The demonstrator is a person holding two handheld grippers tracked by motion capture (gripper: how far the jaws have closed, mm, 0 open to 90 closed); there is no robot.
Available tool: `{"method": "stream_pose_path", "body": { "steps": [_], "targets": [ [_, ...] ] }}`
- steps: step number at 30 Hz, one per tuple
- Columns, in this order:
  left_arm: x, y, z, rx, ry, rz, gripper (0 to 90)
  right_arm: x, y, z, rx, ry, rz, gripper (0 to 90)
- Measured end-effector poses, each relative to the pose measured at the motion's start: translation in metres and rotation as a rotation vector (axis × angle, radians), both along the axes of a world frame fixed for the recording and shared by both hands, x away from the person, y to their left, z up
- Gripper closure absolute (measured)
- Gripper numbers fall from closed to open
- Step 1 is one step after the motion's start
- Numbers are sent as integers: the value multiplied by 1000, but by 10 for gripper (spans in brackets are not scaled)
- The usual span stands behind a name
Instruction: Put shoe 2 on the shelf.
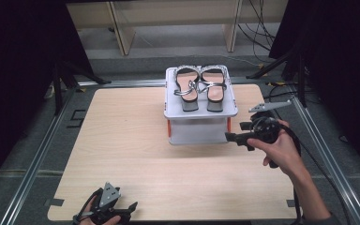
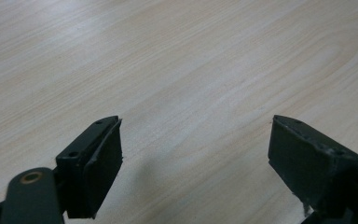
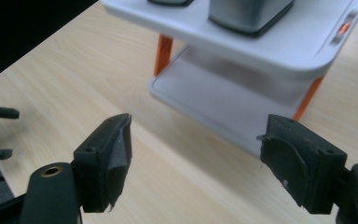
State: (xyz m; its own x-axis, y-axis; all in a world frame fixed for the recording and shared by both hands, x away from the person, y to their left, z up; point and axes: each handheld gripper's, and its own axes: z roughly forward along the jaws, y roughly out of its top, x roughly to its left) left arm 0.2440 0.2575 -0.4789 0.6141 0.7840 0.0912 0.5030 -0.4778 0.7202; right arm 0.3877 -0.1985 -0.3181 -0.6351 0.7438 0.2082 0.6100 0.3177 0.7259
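Observation:
A pair of silver strappy sandals lies side by side on the top shelf of a small white two-tier rack with orange legs, at the far middle of the wooden table. My right gripper hovers just off the rack's near right corner, jaws open and empty, pointing left at the lower shelf. One sandal's heel end shows above it in the right gripper view. My left gripper rests low at the table's near left edge, open, with bare wood between its jaws.
Metal rails frame the table on both sides. Cables and wooden furniture legs stand on the floor behind. Dark curtains close off both sides.

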Motion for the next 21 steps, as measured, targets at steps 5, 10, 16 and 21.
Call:
{"method": "stream_pose_path", "body": {
  "steps": [5,10,16,21],
  "targets": [
    [-2,-1,0,-23,22,21,172,-11,4,-24,9,-14,21,244],
    [-1,0,0,-6,5,8,172,-17,16,-50,16,23,29,245],
    [-1,0,1,-6,-9,-6,171,-19,26,-76,-1,9,63,239],
    [-2,-1,1,-20,-2,3,171,-25,28,-91,29,-2,75,234]
  ]
}}
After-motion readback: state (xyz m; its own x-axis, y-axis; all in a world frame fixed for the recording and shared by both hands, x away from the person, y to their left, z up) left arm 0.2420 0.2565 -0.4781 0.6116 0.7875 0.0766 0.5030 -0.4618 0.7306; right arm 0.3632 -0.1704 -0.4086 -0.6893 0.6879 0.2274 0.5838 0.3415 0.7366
